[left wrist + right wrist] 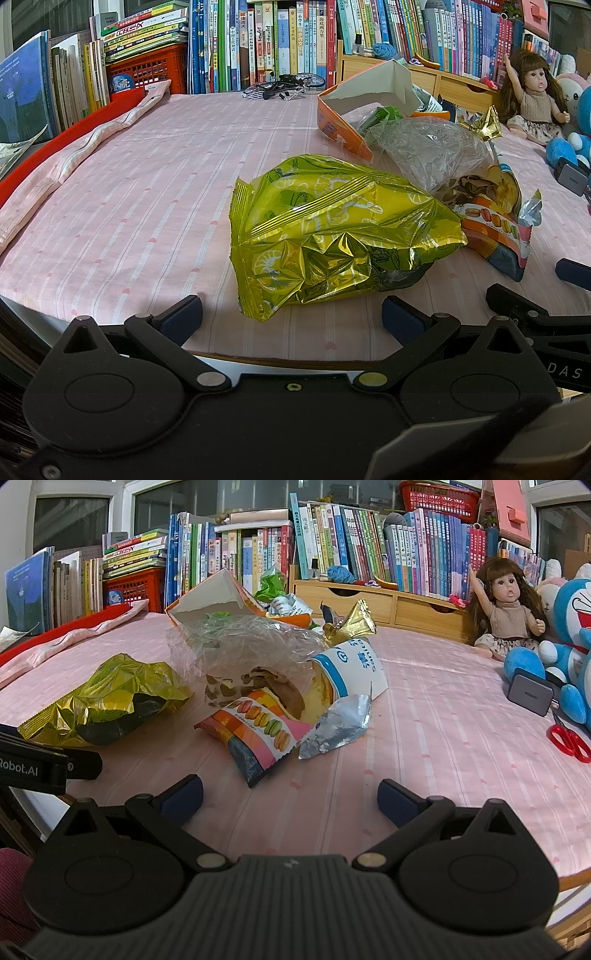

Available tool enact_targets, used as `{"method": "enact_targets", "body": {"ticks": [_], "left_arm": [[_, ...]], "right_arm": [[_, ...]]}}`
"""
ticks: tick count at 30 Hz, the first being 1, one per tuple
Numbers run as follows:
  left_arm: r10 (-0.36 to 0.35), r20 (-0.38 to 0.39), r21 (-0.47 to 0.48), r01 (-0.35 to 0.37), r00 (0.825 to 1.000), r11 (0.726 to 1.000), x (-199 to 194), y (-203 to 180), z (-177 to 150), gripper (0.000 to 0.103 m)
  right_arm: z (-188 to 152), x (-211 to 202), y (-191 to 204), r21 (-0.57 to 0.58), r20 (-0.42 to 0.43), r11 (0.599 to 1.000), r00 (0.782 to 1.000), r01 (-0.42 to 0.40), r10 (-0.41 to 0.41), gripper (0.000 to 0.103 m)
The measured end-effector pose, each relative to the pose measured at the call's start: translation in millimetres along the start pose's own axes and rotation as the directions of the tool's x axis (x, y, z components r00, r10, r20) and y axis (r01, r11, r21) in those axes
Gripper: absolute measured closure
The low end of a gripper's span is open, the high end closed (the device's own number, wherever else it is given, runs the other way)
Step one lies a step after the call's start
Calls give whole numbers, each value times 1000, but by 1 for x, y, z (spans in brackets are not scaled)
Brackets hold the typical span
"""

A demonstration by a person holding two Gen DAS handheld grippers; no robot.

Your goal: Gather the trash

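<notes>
A crumpled yellow-green snack bag (332, 236) (107, 698) lies on the pink tablecloth just ahead of my left gripper (291, 317), which is open and holds nothing. Behind it sit a clear plastic bag (432, 151) (240, 642), a macaron wrapper (498, 229) (258, 723), a torn orange-and-white box (365, 96) (210, 598), a gold wrapper (351, 626) and a blue-and-white packet (351, 664). My right gripper (290, 797) is open and empty, a short way in front of the macaron wrapper and a silver foil scrap (336, 723).
Books (258, 40) line the back wall, with a red crate (151, 68) at left. A doll (506, 609), blue plush toys (569, 635), a grey box (532, 692) and red scissors (570, 738) lie at right. A folded cloth (74, 147) runs along the left edge.
</notes>
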State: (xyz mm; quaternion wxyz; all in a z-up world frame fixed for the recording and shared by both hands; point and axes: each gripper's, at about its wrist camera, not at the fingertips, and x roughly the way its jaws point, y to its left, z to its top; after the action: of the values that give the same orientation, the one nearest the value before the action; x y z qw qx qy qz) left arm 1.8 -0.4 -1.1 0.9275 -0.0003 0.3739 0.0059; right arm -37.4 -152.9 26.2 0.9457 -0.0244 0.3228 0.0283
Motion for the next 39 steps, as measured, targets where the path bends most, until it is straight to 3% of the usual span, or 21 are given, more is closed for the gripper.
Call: {"method": "enact_targets", "body": {"ticks": [32, 39], "left_arm": [[-30, 42, 11, 29, 999, 1000, -3, 11, -4, 0], [-75, 159, -29, 81, 984, 996, -25, 24, 1, 0]], "right_arm": [[-4, -6, 2, 11, 26, 1000, 1000, 9, -9, 0], [3, -21, 13, -68, 137, 997, 990, -25, 34, 1]]}}
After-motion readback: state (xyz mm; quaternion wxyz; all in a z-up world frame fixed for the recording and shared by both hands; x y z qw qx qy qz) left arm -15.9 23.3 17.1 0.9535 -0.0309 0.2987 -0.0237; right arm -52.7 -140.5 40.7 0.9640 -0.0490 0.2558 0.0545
